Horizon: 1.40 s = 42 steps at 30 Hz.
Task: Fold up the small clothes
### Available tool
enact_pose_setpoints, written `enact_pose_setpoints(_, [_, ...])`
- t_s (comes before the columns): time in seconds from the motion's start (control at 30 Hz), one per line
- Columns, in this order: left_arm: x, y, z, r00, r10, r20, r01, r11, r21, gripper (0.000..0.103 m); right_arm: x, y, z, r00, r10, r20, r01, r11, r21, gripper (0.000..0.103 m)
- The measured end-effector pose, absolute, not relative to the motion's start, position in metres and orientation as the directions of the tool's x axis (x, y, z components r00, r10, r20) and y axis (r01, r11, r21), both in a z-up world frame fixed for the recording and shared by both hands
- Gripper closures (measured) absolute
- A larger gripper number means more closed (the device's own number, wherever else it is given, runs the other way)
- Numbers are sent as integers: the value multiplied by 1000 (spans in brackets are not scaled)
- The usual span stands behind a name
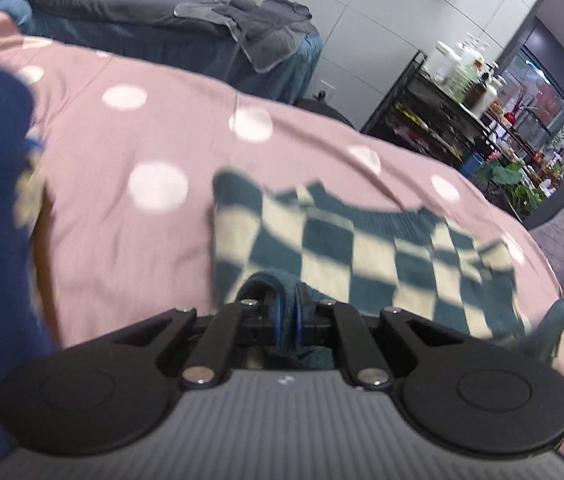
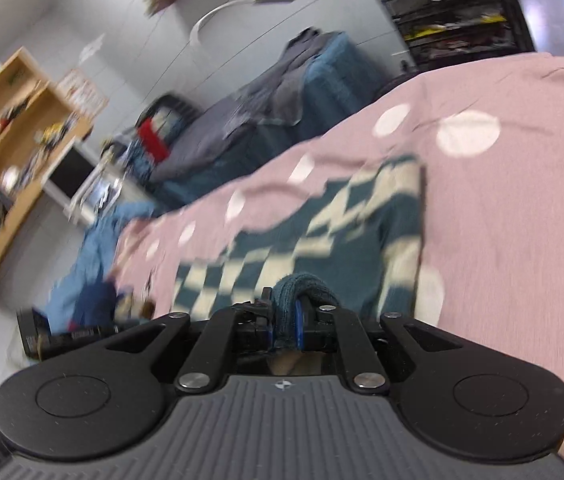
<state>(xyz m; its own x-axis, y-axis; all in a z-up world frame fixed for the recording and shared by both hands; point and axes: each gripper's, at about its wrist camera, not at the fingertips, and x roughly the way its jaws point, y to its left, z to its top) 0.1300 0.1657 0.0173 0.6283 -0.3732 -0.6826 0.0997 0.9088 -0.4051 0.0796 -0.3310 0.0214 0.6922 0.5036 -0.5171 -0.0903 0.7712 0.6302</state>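
sweater (image 1: 362, 240), teal and cream checks, lies spread on the pink dotted bed (image 1: 122, 152). left claw (image 1: 284, 312) pinches a teal fold at its near edge. right claw (image 2: 286, 316) is clamped on another teal fold of the same sweater. blue clothes (image 2: 94, 248) sit at the bed's far end.

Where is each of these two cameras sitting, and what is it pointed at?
Left wrist view: rides the left gripper, looking down along its fingers at the checkered garment pinched between them on the pink dotted bedspread; only gripper parts show.
Right wrist view: rides the right gripper, tilted, facing the same garment, also pinched; no hand visible.
Shared: garment, bedspread, the grey-and-blue bed beyond.
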Motion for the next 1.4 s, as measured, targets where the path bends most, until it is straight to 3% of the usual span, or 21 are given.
enact_pose_setpoints(0.17, [198, 149, 13, 617, -336, -712, 91, 929, -359, 97, 135, -356, 13, 740, 446, -503, 33, 723, 690, 85])
enact_pose_setpoints(0.57, [280, 131, -12, 593, -226, -772, 19, 963, -268, 97, 210, -353, 2, 744, 356, -566, 86, 789, 608, 86])
enact_pose_setpoints(0.7, [294, 121, -27, 545, -201, -814, 20, 974, -226, 92, 226, -344, -10, 715, 306, -629, 114, 836, 537, 81])
enact_pose_setpoints(0.77, [294, 117, -34, 533, -190, -825, 24, 978, -209, 84, 227, -337, -17, 701, 281, -656, 111, 865, 490, 73])
enact_pose_setpoints(0.87, [291, 113, -35, 547, -184, -817, 29, 979, -201, 58, 226, -325, -18, 709, 242, -663, 46, 922, 385, 51])
enact_pose_setpoints(0.93, [287, 104, -33, 554, -142, -820, 47, 989, -140, 26, 223, -311, -13, 723, 198, -662, -29, 966, 257, 17])
enact_pose_setpoints(1.0, [282, 91, -27, 581, 51, -812, 9, 998, 69, 1, 214, -296, -5, 754, 136, -642, -86, 990, 108, 0])
enact_pose_setpoints(1.07, [273, 81, -20, 653, 168, -738, 19, 971, 237, 0, 204, -288, 2, 793, 107, -600, -121, 992, 17, 0])
enact_pose_setpoints(1.13, [265, 76, -13, 679, 196, -708, 32, 955, 296, 0, 196, -286, 10, 809, 145, -569, -171, 985, 7, 0])
enact_pose_setpoints(1.4, [224, 59, 4, 668, 59, -741, 117, 976, 183, 0, 184, -270, 21, 724, 382, -575, -346, 921, 176, 0])
